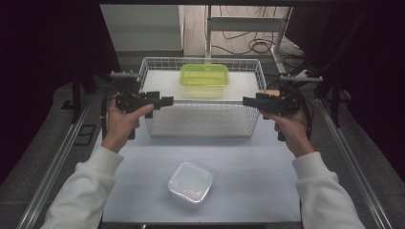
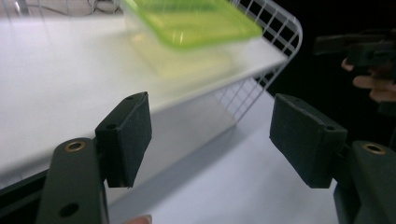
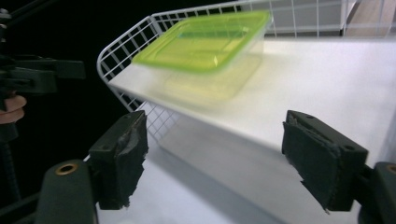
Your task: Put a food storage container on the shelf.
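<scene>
Your left gripper (image 1: 168, 100) is open, with nothing between its jaws. In the left gripper view (image 2: 210, 140) its two black pads stand wide apart, and you see white table and the basket between them. It sits at about 9 o'clock from the wire basket (image 1: 149, 126), just beside the basket's left wall, and points in toward it.

Your right gripper (image 1: 246, 101) is open too, and it holds nothing. In the right gripper view (image 3: 215, 154) its pads also stand wide apart. It sits at about 3 o'clock from the basket, just beside the right wall, and points in toward your left gripper.

The box with the green lid (image 1: 204, 78) sits inside the basket, on a white board (image 1: 239, 88) at the far side, around 12 o'clock. It lies flat. You can see it in the left gripper view (image 2: 196, 23) and in the right gripper view (image 3: 205, 44), a bit blurry in both. Neither gripper touches it.

A clear box with a clear lid (image 1: 190, 183) sits on the white table (image 1: 267, 186) near you, at about 6 o'clock from the basket. It is well apart from both grippers.

Your hands hold the gripper handles, and your white sleeves come in from the bottom of the high view.
</scene>
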Available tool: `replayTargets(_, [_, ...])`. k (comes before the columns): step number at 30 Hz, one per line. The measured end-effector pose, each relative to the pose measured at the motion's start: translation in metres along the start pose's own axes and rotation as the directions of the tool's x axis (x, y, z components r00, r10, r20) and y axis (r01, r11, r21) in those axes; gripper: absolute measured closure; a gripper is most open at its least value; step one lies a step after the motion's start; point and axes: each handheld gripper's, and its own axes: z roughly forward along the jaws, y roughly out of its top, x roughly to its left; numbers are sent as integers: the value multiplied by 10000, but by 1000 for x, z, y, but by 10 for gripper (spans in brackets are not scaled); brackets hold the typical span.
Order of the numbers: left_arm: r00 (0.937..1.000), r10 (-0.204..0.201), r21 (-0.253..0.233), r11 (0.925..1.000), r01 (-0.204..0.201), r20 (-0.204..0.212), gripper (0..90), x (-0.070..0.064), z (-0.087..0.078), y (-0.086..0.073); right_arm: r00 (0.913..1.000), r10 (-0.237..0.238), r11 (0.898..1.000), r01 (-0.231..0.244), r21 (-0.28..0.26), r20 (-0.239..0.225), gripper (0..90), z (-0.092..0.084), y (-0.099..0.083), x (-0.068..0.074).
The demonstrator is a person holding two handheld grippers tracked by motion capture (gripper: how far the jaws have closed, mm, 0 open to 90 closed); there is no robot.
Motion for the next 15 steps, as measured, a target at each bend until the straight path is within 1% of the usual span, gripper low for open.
replayTargets(1, [10000, 35, 127, 9999, -34, -48, 289, -1, -1, -8, 9999, -92, 10000, 92, 3, 42, 241, -4, -8, 0])
replayTargets(2, [9999, 13, 317, 9995, -9, -107, 289, -1, -2, -24, 9998, -169, 9998, 169, 69, 79, 243, -7, -15, 1])
replayTargets(3, [9999, 13, 317, 9995, -9, -107, 288, -1, -2, -24, 9996, -270, 9995, 268, 150, 124, 247, -10, -23, 1])
replayTargets(4, [10000, -39, 456, 9989, 43, -73, 288, -1, -2, -33, 9996, -270, 9995, 268, 150, 124, 247, -10, -23, 1])
replayTargets(5, [9999, -102, 566, 9983, 105, -58, 286, -1, -2, -44, 9992, -381, 9991, 378, 216, 120, 250, -16, -39, 2])
replayTargets(6, [9999, -134, 642, 9978, 139, -69, 286, 0, -1, -50, 9992, -381, 9991, 378, 216, 120, 250, -16, -39, 2])
replayTargets(7, [9999, -157, 759, 9970, 161, -68, 284, 0, -1, -59, 9992, -388, 9990, 385, 241, 129, 252, -18, -44, 2])
replayTargets(8, [9998, -180, 876, 9960, 185, -67, 283, 0, 0, -69, 9990, -431, 9989, 427, 213, 156, 255, -20, -51, 3])
replayTargets(9, [9998, -209, 1086, 9939, 215, -61, 281, 1, 2, -82, 9986, -506, 9982, 502, 321, 121, 256, -21, -64, 4])
replayTargets(10, [9998, -209, 1086, 9939, 215, -61, 280, 1, 2, -82, 9986, -506, 9982, 502, 321, 121, 256, -21, -64, 4])
replayTargets(12, [9998, -163, 1280, 9916, 177, -119, 280, 1, 3, -96, 9977, -645, 9962, 633, 601, 184, 257, -22, -77, 7])
replayTargets(14, [9998, -142, 1513, 9884, 160, -132, 279, 1, 5, -106, 9979, -627, 9953, 614, 743, 154, 259, -20, -88, 8])
replayTargets(15, [9997, -204, 1574, 9873, 225, -152, 279, 2, 6, -111, 9981, -598, 9949, 587, 822, 112, 259, -20, -92, 8])
